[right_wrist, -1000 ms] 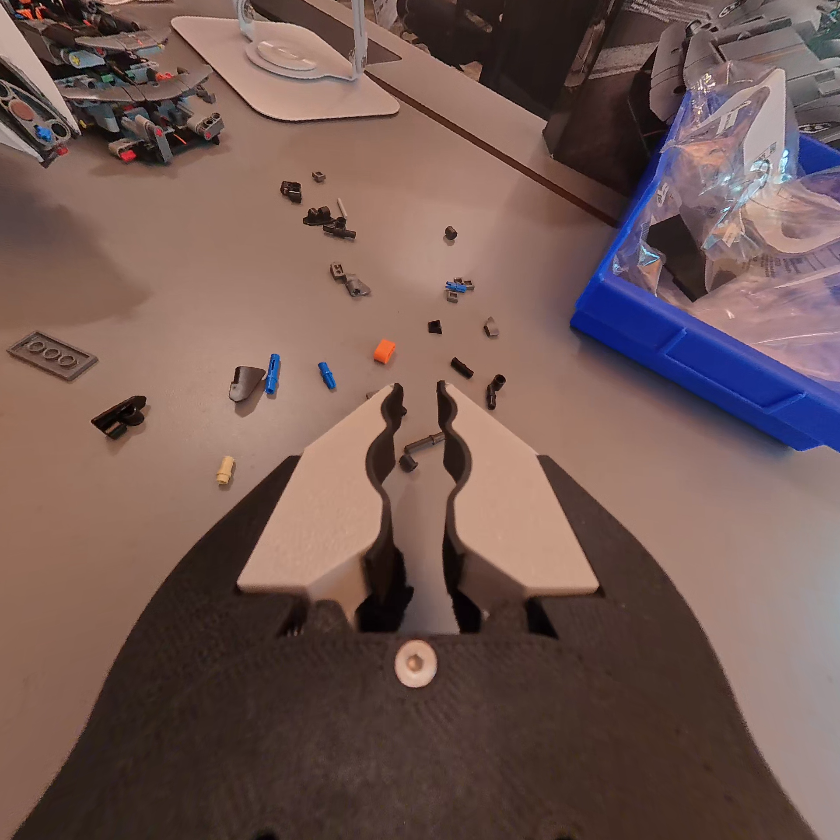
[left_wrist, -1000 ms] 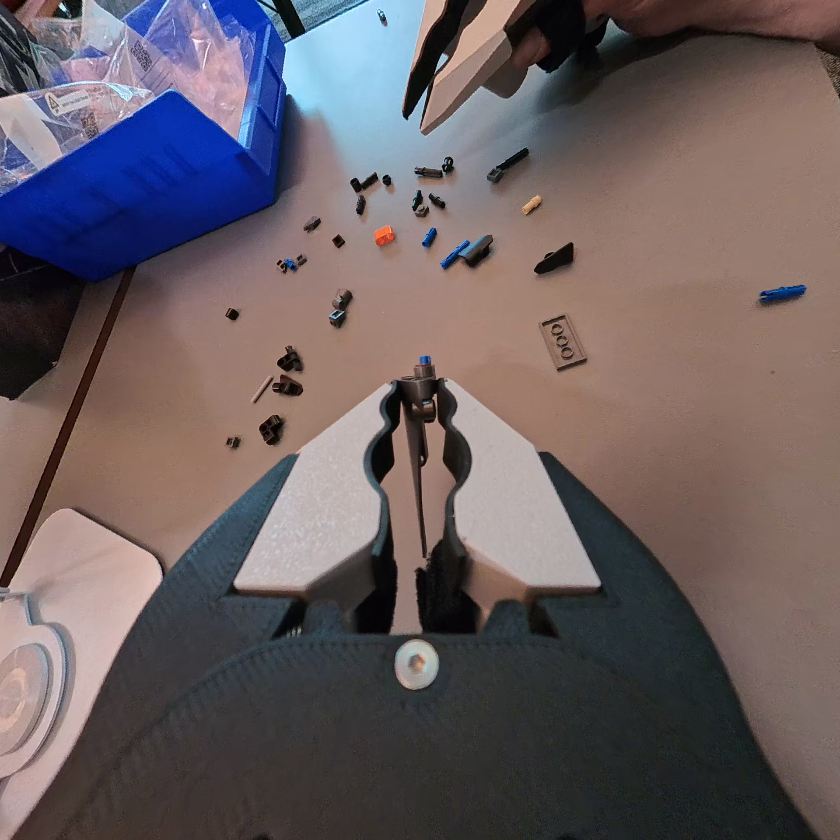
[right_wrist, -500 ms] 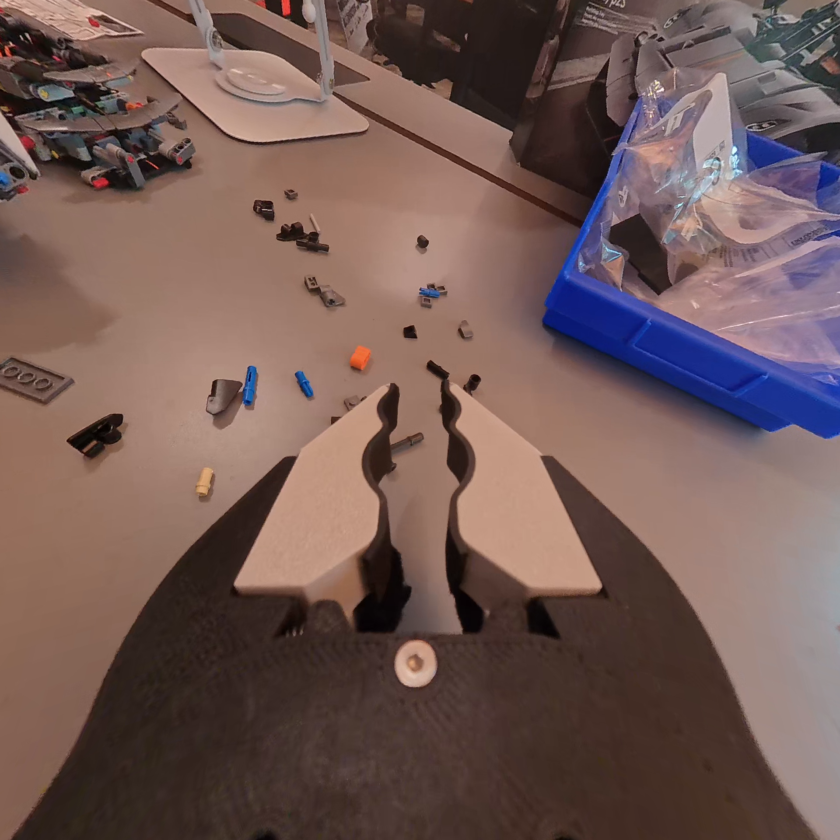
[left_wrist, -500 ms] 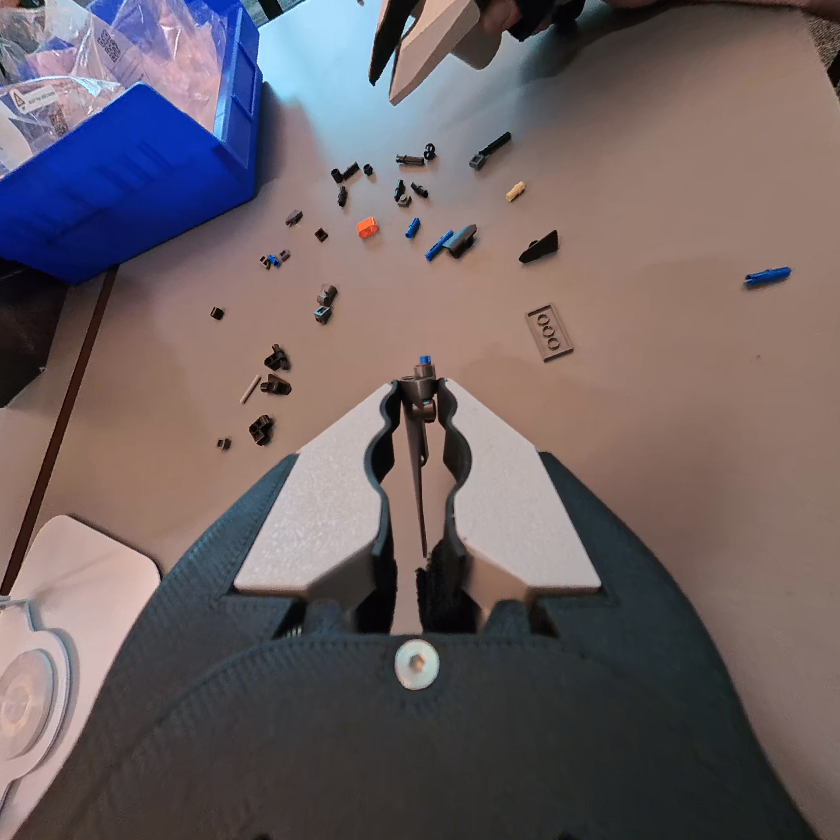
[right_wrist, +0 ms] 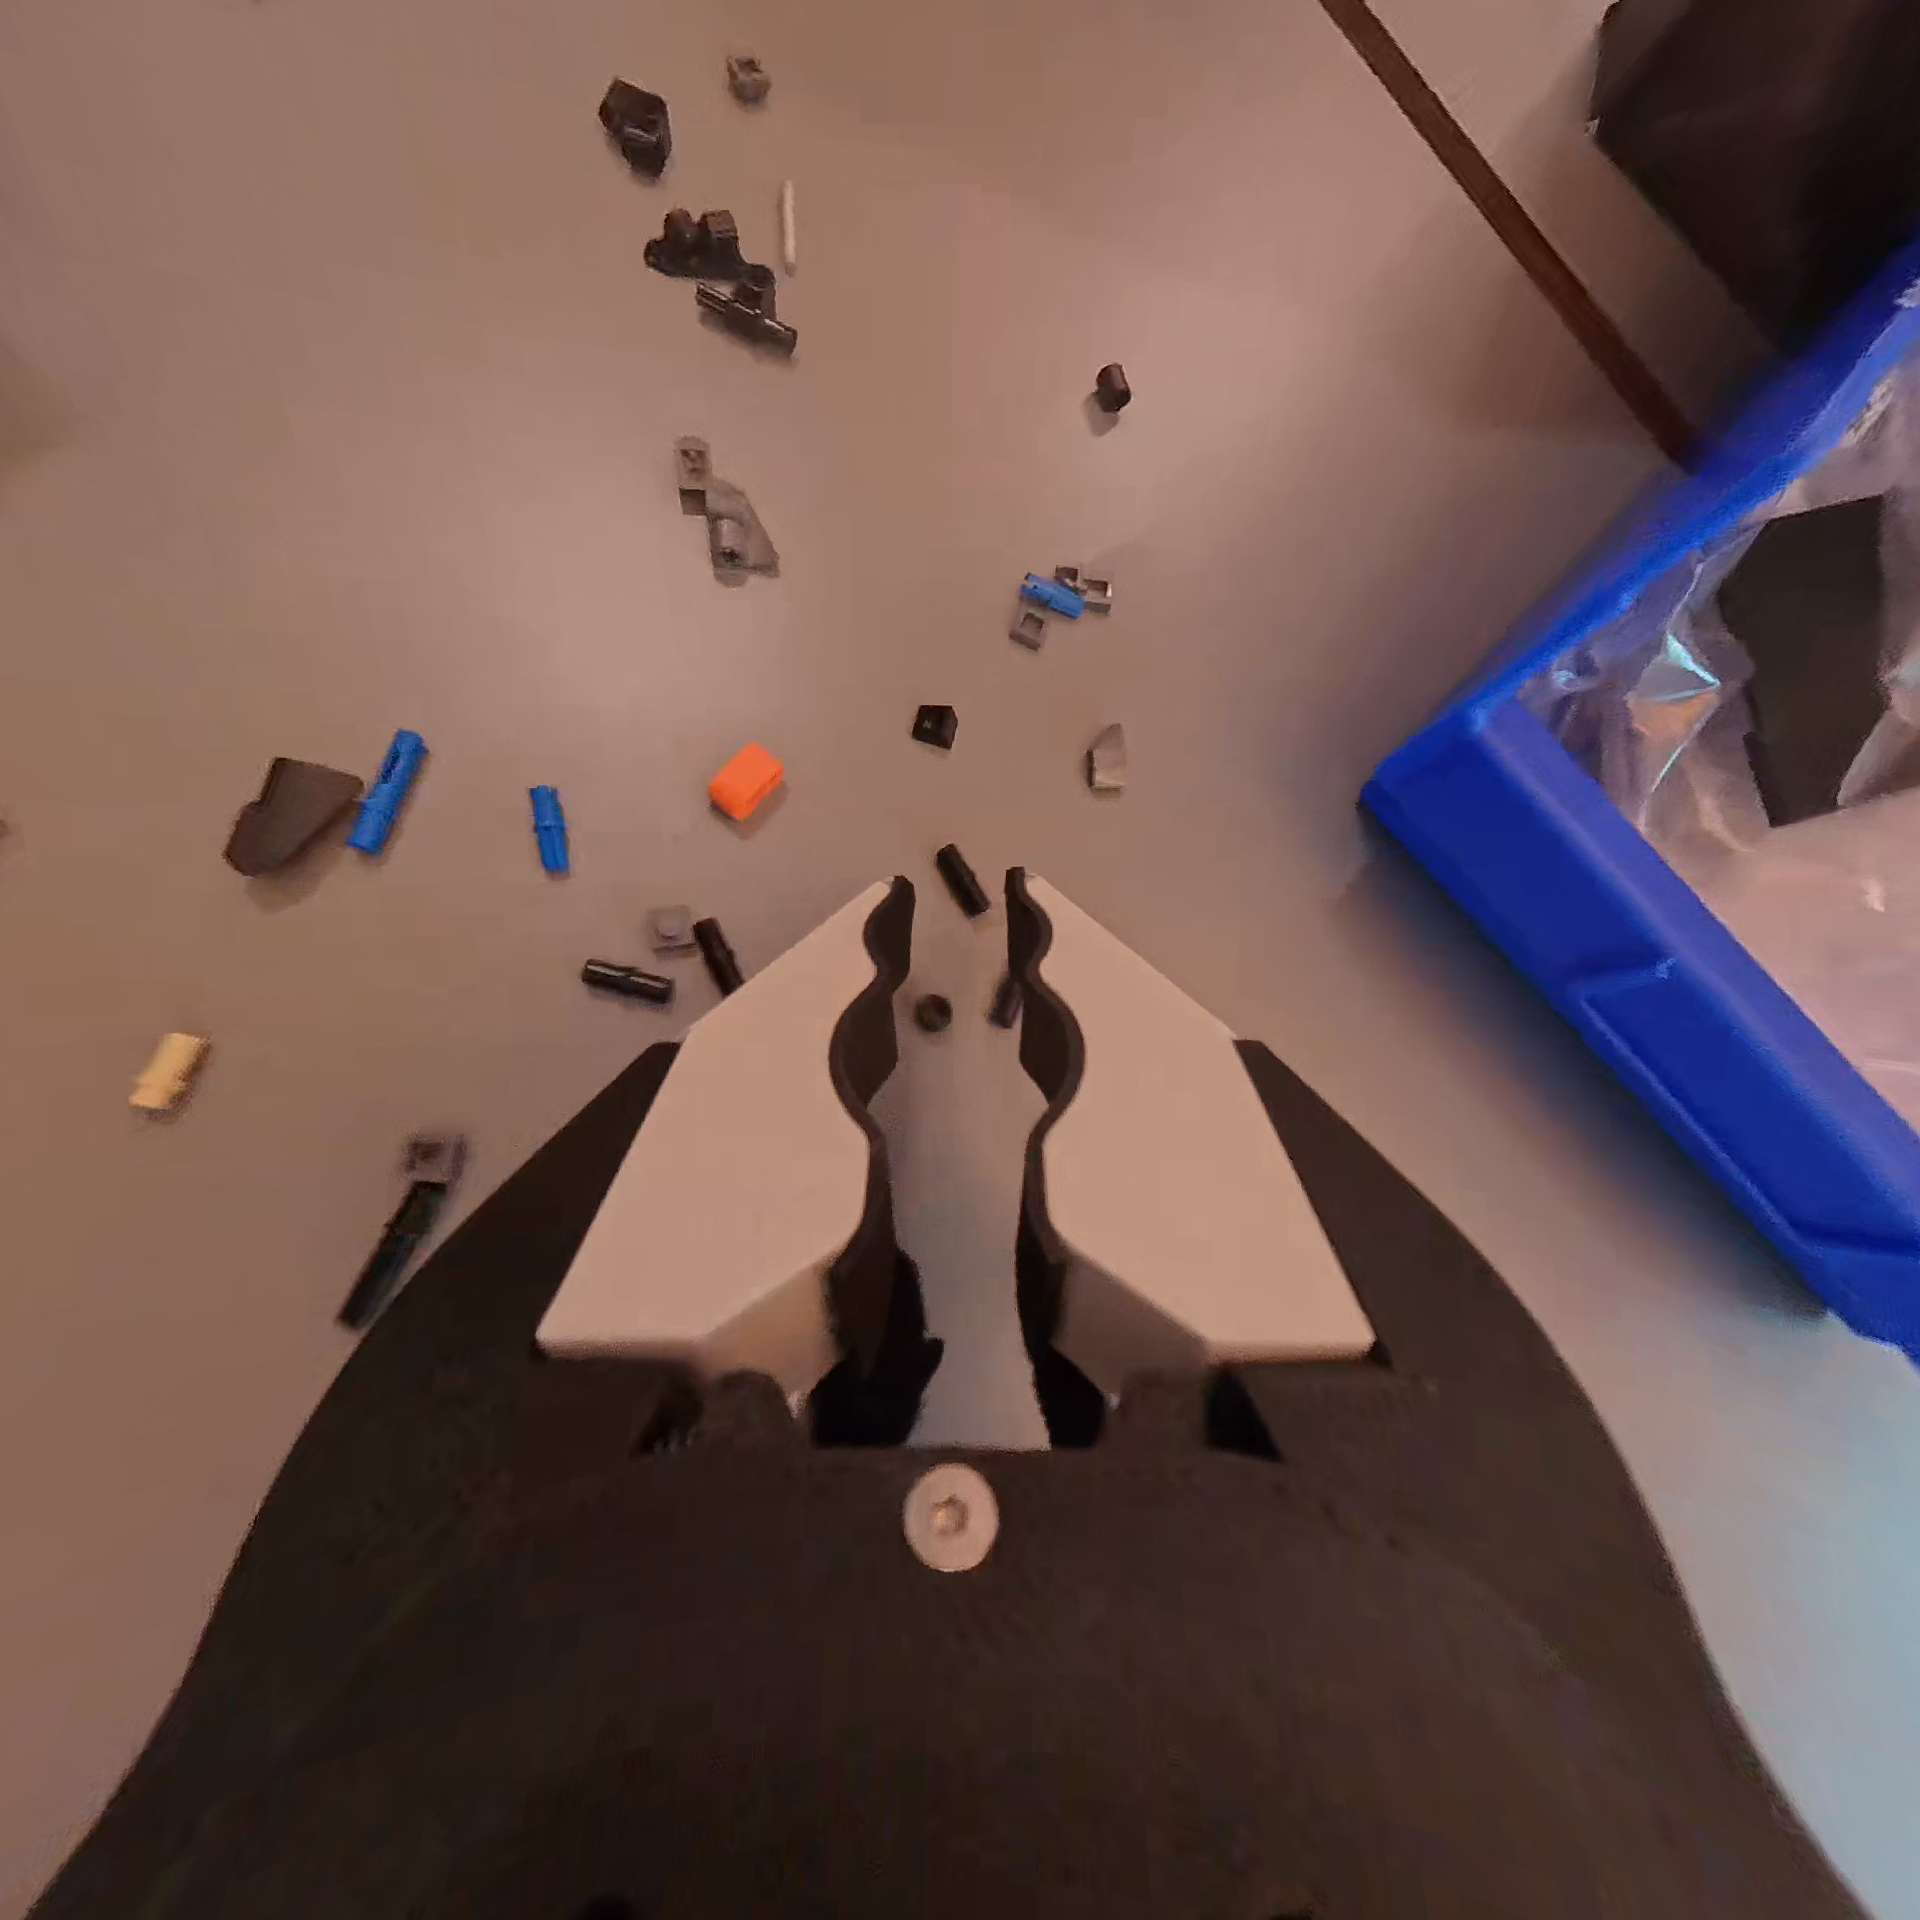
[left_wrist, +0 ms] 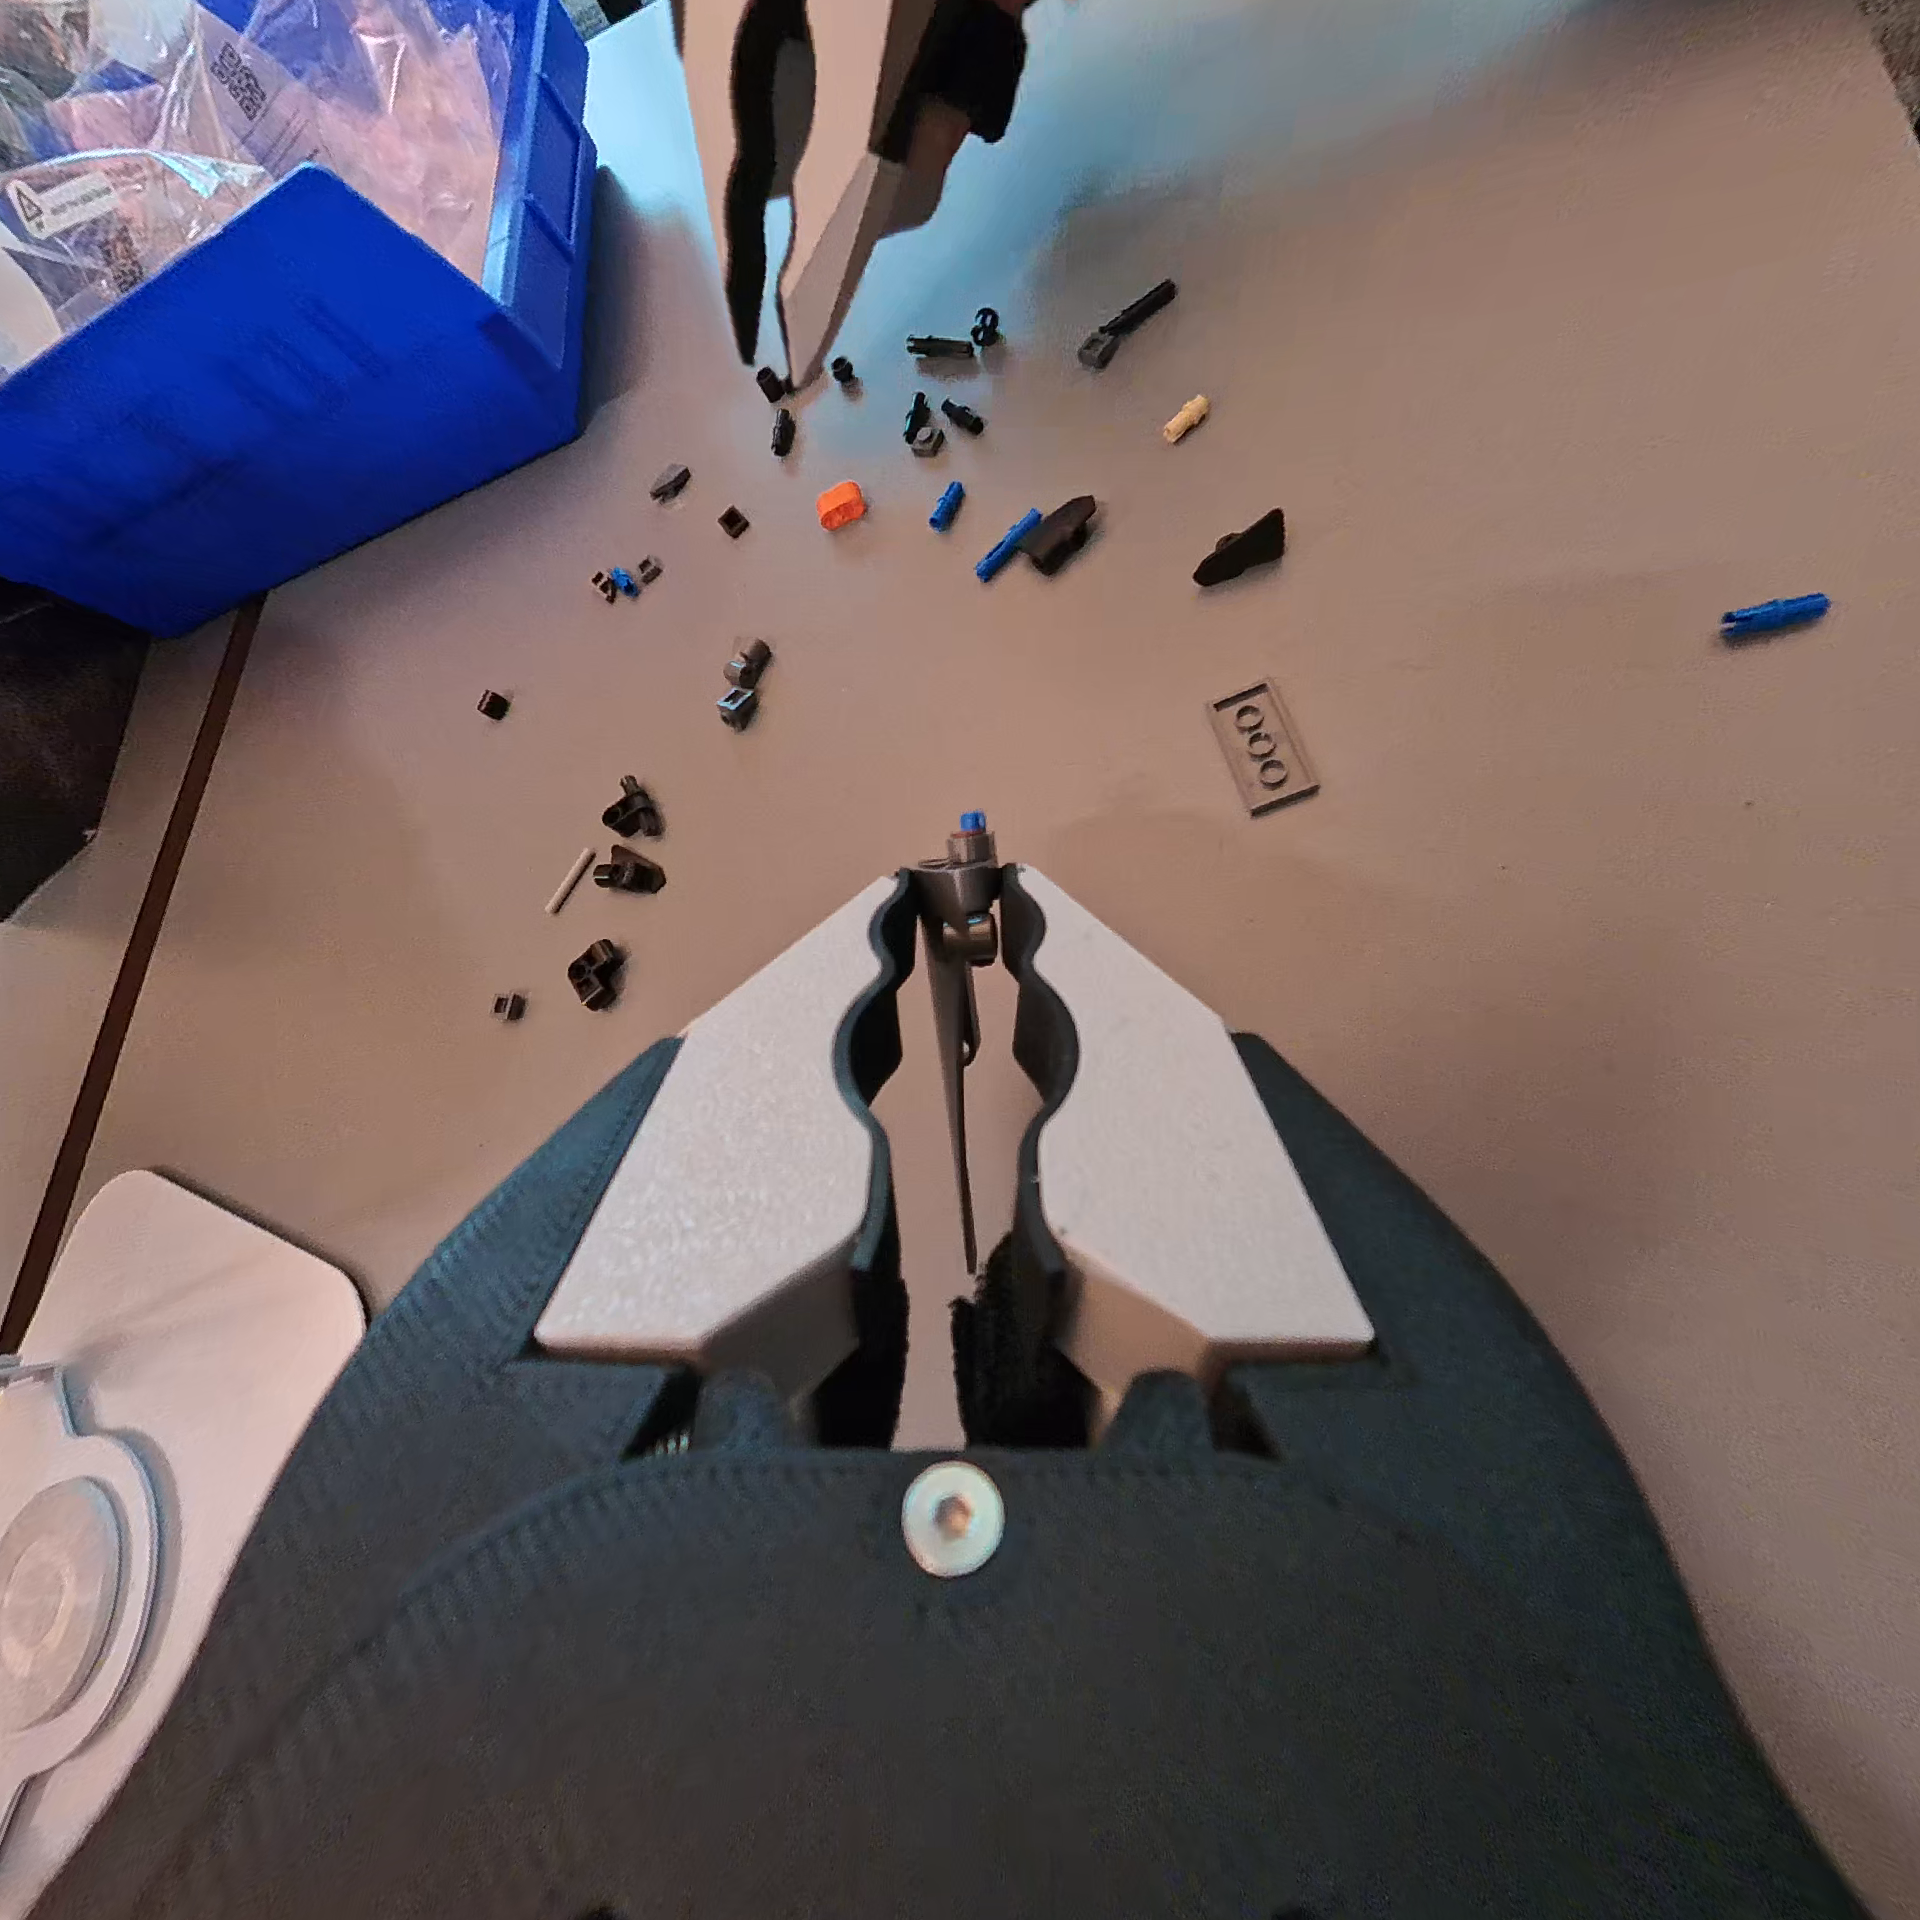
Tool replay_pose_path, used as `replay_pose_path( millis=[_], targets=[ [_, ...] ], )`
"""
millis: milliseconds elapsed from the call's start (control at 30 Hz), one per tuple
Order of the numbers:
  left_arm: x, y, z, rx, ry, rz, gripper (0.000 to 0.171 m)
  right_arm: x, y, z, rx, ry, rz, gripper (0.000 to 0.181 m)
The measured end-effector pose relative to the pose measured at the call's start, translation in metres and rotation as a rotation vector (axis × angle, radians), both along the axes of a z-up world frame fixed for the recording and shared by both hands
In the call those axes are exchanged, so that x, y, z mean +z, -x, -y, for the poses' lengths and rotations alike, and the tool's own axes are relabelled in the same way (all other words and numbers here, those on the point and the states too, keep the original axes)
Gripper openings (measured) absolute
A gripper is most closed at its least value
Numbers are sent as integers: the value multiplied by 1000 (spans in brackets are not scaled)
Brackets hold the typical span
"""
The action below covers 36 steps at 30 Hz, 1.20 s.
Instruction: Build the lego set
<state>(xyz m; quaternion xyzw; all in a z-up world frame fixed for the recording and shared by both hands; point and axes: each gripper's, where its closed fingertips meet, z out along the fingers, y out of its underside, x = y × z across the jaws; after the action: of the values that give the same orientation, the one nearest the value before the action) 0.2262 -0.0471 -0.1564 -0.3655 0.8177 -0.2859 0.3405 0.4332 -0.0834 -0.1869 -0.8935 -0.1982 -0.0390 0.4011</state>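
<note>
My left gripper (left_wrist: pixel 961 881) is shut on a small grey lego assembly (left_wrist: pixel 951 1029) with a blue pin at its tip, held above the table. My right gripper (right_wrist: pixel 959 881) is open and points steeply down, low over the table. A black pin (right_wrist: pixel 961 881) lies between its tips, a small black round piece (right_wrist: pixel 932 1010) lies between its fingers, and another black piece (right_wrist: pixel 1003 1003) sits against the right finger. The right gripper also shows in the left wrist view (left_wrist: pixel 790 353), tips down among black pins (left_wrist: pixel 771 382). Loose pieces are scattered around, among them an orange piece (right_wrist: pixel 746 779).
A blue bin (right_wrist: pixel 1621 935) of plastic bags stands right of my right gripper; it also shows in the left wrist view (left_wrist: pixel 291 416). A grey plate (left_wrist: pixel 1262 746), a blue pin (left_wrist: pixel 1771 615) and a tan pin (left_wrist: pixel 1184 418) lie on the table. A white stand base (left_wrist: pixel 156 1351) is at lower left. The tips of one gripper are about 20 centimeters away from the tips of the other.
My right gripper has tipped downward and dropped close to the table over the black pins near the bin. My left gripper has kept its hold on the grey assembly and barely moved.
</note>
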Motion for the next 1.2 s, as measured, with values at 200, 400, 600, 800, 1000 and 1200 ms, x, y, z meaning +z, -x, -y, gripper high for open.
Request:
replay_pose_path(
  millis=[200, 400, 600, 800, 1000, 1200],
  targets=[
    [-2, 0, -1, 0, 4, -7, 13, -17, -5, -5, 58, 111, -10, 12],
    [-4, -1, -2, 0, 4, -12, 14, -20, 1, -8, 77, 118, -88, 2],
    [-4, -2, 1, -5, 0, -4, 13, -17, 5, -4, 75, 111, -108, 1],
    [-8, -2, 2, -10, -3, -28, 13, 31, 94, -7, 230, -16, -114, 2],
    [-14, 1, 0, 3, -31, -86, 14, 35, 173, -11, 352, -40, -114, 1],
    [-27, 6, 4, 4, -54, -184, 14, 33, 208, -20, 392, -67, -114, 1]
  ],
)
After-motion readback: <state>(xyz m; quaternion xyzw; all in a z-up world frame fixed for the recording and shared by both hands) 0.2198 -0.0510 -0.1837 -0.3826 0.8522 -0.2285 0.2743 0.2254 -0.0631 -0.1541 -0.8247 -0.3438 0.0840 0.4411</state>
